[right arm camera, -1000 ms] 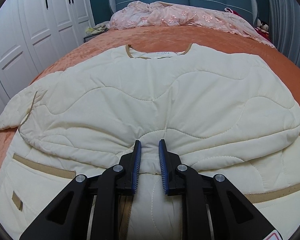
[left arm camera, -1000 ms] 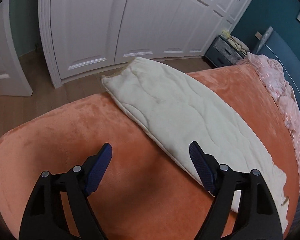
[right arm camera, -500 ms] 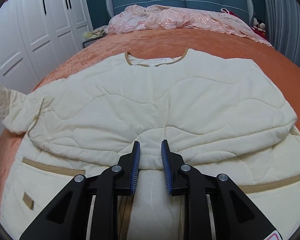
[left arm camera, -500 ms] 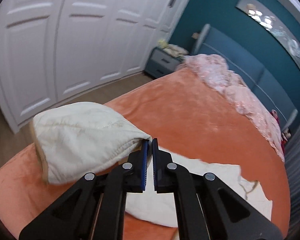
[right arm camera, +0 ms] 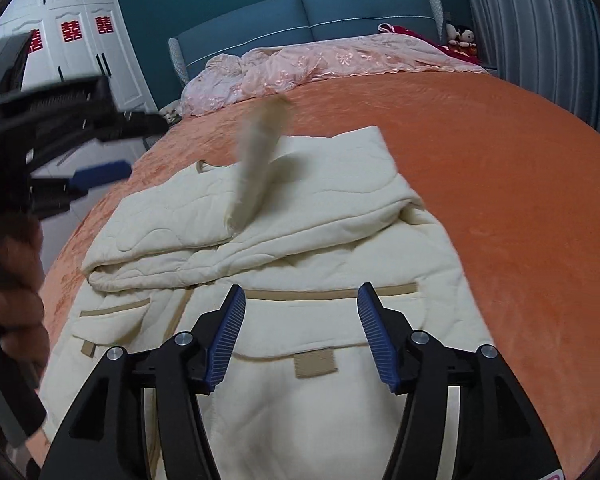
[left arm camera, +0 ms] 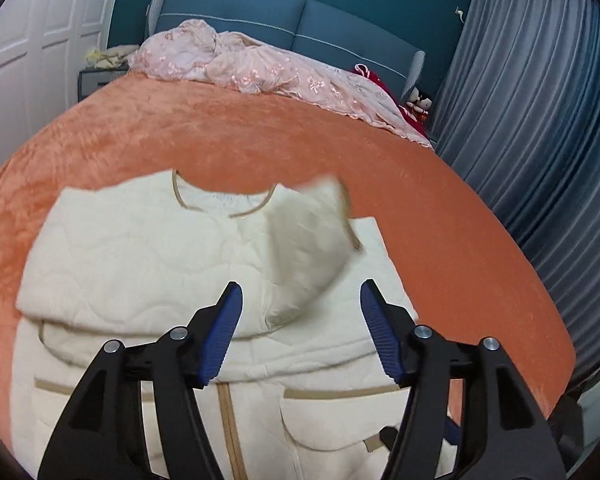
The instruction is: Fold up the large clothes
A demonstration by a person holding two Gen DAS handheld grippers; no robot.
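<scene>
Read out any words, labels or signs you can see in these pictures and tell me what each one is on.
"囍": red double-happiness paper signs on the white wardrobe doors, two whole and a third partly hidden by the other tool.
Tan tab on the cream jacket's pocket: no lettering can be made out.
Label inside the jacket's collar: too blurred to read.
Nothing else readable.
</scene>
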